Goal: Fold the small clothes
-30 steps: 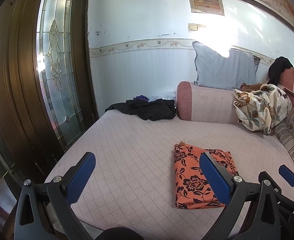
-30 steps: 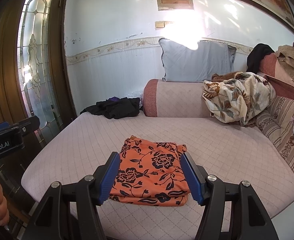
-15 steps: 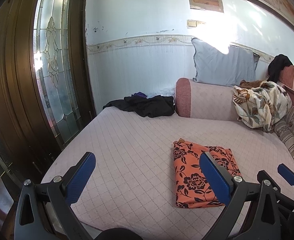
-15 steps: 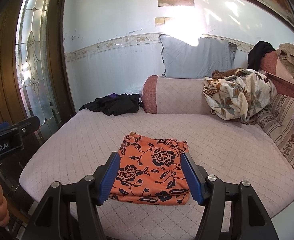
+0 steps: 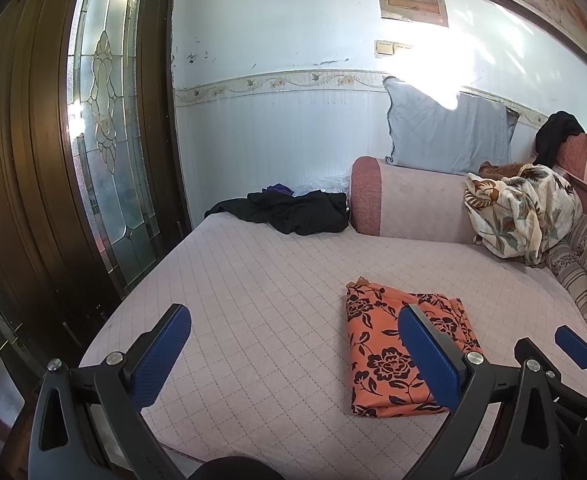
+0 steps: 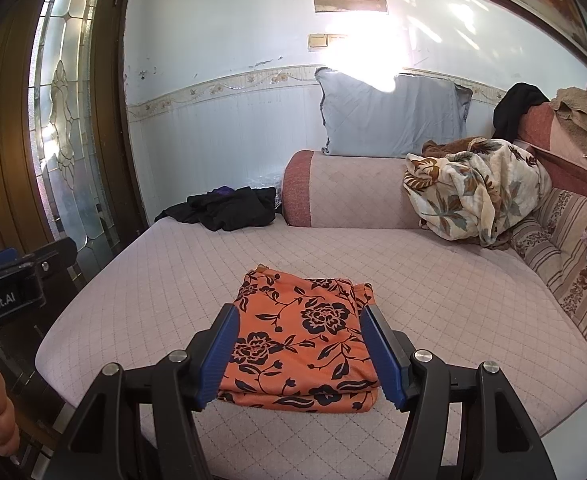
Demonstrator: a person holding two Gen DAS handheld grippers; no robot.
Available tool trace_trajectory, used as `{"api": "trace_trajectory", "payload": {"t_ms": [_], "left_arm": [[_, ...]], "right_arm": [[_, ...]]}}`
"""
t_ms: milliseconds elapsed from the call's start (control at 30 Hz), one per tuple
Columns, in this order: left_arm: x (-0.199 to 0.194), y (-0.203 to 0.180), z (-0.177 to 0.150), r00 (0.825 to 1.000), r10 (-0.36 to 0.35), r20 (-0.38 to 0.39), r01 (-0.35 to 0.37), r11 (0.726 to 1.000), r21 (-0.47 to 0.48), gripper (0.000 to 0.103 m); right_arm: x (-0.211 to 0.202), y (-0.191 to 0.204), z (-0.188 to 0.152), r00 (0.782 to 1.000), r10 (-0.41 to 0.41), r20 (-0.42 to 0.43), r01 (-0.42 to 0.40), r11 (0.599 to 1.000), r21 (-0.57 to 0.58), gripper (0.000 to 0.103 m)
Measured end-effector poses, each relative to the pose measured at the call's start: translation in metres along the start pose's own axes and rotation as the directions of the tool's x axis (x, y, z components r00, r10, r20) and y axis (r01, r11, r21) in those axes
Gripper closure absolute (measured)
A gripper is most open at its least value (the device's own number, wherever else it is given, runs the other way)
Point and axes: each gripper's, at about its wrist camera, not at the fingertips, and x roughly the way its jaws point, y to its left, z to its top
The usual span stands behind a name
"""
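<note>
The orange floral garment [image 6: 305,336] lies folded flat on the near cushion [image 6: 453,280]; both the left gripper [image 5: 293,356] and right gripper [image 6: 299,352] hang wide open, empty, apparently finished.

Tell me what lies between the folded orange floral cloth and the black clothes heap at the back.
Nothing but bare pink quilted cushion lies between the folded orange floral cloth and the black clothes heap; both wrist views show it.

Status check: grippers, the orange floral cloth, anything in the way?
Left gripper open, empty. Right gripper open, empty. Orange black-flowered cloth folded flat on quilted pink cushion. Nothing blocking it.
</note>
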Motion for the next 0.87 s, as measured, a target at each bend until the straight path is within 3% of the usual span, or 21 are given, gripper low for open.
{"api": "trace_trajectory", "payload": {"t_ms": [467,867], "left_arm": [[0.012,-0.001,0.0,1.0,0.011,-0.017,-0.011,1.0,-0.002,0.0],[0.04,-0.011,-0.001,0.997,0.003,-0.081,-0.003,1.0,0.004,0.0]], "right_arm": [[0.006,0.003,0.003,1.0,-0.002,0.006,0.002,1.0,-0.008,0.036],[0.041,-0.004,0.006,1.0,0.026,-0.012,-0.026,1.0,-0.004,0.036]]}}
